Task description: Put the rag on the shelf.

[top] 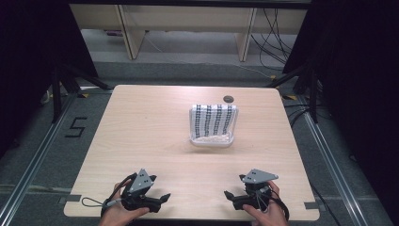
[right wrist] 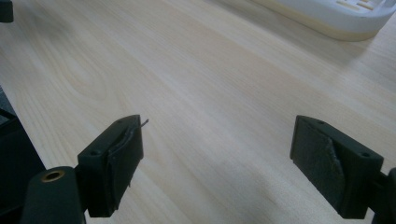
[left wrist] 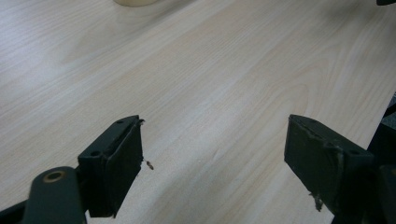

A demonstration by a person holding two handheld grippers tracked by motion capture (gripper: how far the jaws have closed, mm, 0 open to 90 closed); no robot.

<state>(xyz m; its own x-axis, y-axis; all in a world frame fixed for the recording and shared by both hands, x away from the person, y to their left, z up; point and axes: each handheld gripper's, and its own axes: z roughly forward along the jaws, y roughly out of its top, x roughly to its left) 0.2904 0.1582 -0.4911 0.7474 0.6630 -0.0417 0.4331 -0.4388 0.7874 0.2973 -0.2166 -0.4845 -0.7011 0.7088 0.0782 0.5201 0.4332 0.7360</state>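
Down at the near edge of the light wooden bench [top: 141, 127], seen from the high view: left hand-held gripper [top: 162, 197] and right hand-held gripper [top: 229, 194], each gripped from below by a hand, noses turned inward toward one another and well apart. Farther out, past the middle of the bench and a little to the right: a white rack [top: 211, 139] with a black-and-white striped cloth [top: 214, 117] draped over it, well apart from both hand-held grippers and nearer the right one. Just beyond the rack, by the far edge, a small round dark hole [top: 228, 99] in the benchtop.

Closer detail from the left gripper view: jaws spread wide, nothing between them but bare wood grain, pads [left wrist: 126, 158] black and a little frayed at the edges, a tiny dark speck [left wrist: 149, 164] on the bench just beside the left-hand pad. At the top edge of that view, a sliver of a pale rounded object [left wrist: 135, 2], too cropped to identify.

From the right gripper view: jaws likewise wide apart and holding nothing, pad [right wrist: 334, 161] surface torn and wrinkled. At the upper right, the white rack's base [right wrist: 336, 16] lying on the bench, its slotted rim visible but not the cloth. Neither wear on the pads nor the speck discernible from the high view.
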